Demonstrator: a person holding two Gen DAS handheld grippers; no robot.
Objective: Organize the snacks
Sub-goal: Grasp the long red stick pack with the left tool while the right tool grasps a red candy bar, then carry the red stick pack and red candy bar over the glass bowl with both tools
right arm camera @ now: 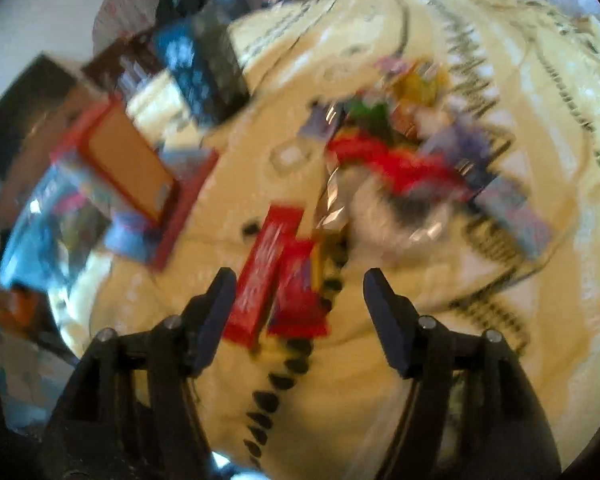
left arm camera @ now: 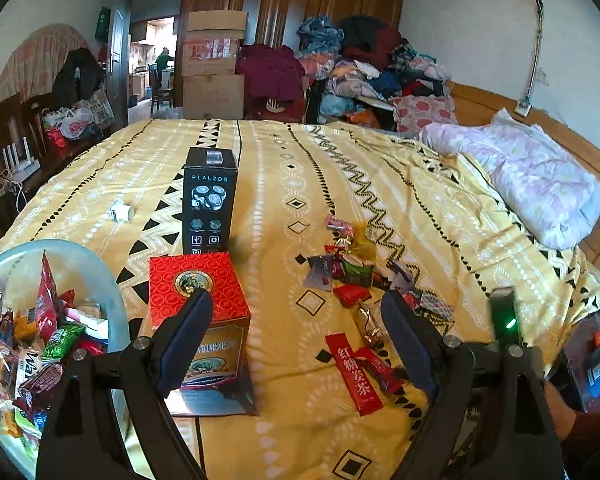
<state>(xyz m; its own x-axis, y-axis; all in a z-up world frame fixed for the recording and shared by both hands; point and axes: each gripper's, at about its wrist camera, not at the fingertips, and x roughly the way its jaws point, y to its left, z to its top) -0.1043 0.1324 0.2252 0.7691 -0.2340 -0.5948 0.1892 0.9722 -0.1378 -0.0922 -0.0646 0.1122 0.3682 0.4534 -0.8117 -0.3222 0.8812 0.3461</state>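
Observation:
Loose snack packets (left arm camera: 352, 268) lie scattered on the yellow patterned bedspread (left arm camera: 284, 168). A long red sachet (left arm camera: 353, 374) lies nearest, with a smaller red packet (left arm camera: 382, 368) beside it. A clear bowl (left arm camera: 100, 276) at the left holds several snacks. My left gripper (left arm camera: 296, 316) is open and empty above the bedspread. In the blurred right wrist view, my right gripper (right arm camera: 300, 292) is open and empty just above the long red sachet (right arm camera: 266, 268) and the smaller red packet (right arm camera: 300, 292); the snack pile (right arm camera: 400, 140) lies beyond.
A red box (left arm camera: 196, 292) stands under my left finger, a black box (left arm camera: 209, 200) behind it. A small white object (left arm camera: 122, 212) lies at the left. A folded pink quilt (left arm camera: 540, 180) lies at the right; clothes and cardboard boxes stand beyond the bed.

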